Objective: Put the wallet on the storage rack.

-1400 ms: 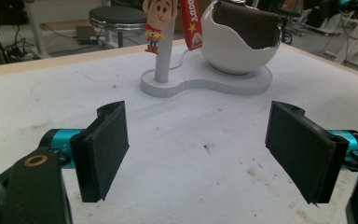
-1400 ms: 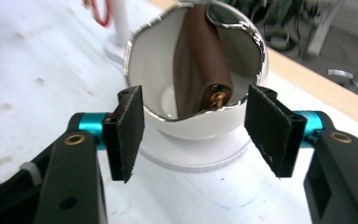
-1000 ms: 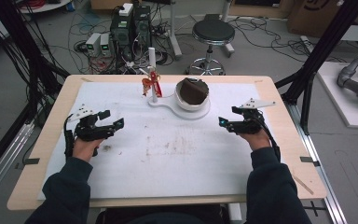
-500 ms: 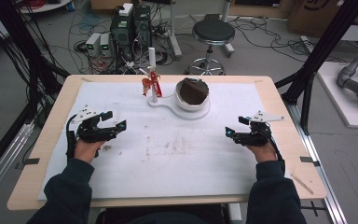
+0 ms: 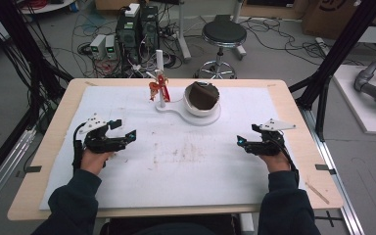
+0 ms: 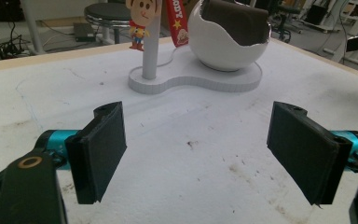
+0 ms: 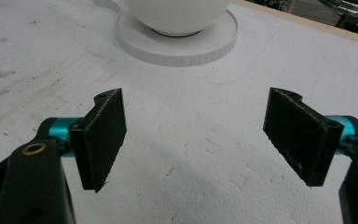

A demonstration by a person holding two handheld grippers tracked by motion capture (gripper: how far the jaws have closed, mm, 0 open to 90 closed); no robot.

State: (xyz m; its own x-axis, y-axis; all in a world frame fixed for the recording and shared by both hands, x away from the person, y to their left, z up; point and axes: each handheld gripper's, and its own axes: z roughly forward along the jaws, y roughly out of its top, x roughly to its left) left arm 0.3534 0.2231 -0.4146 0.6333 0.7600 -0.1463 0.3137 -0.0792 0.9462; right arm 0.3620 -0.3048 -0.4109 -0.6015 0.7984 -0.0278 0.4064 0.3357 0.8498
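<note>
Stand: the white flat stand with a thin upright post and a round end [image 5: 176, 106] lies at the far middle of the table, well apart from both grippers. Its long axis runs left to right across the table, the post at the left end, the bowl at the right end.
Bowl: the white egg-shaped cracked bowl with a dark brown inside [image 5: 201, 98] sits on the round end of the stand, its opening turned up.
Charm: a small red and orange cartoon figure charm on a red strap [image 5: 157, 87] hangs at the post.
Left gripper view: it shows the charm's face [image 6: 141, 14] and the jagged rim of the bowl [image 6: 233, 37]; the high view shows these too small to read.
Right gripper view: the lower curve of the bowl [image 7: 177, 14] and the round end of the stand [image 7: 182, 44].
Left gripper [image 5: 125, 134]: jaws are wide apart, nothing between them, low over the left part of the cover.
Right gripper [image 5: 240, 142]: jaws are wide apart too, nothing held, over the right part.
Surface: a white foam-like cover with brown stains [image 5: 176, 156] on a light wooden table [image 5: 293, 107].
Room: a grey floor, a black round stool [image 5: 223, 34], computer boxes and many cables [image 5: 137, 29] behind the table.
</note>
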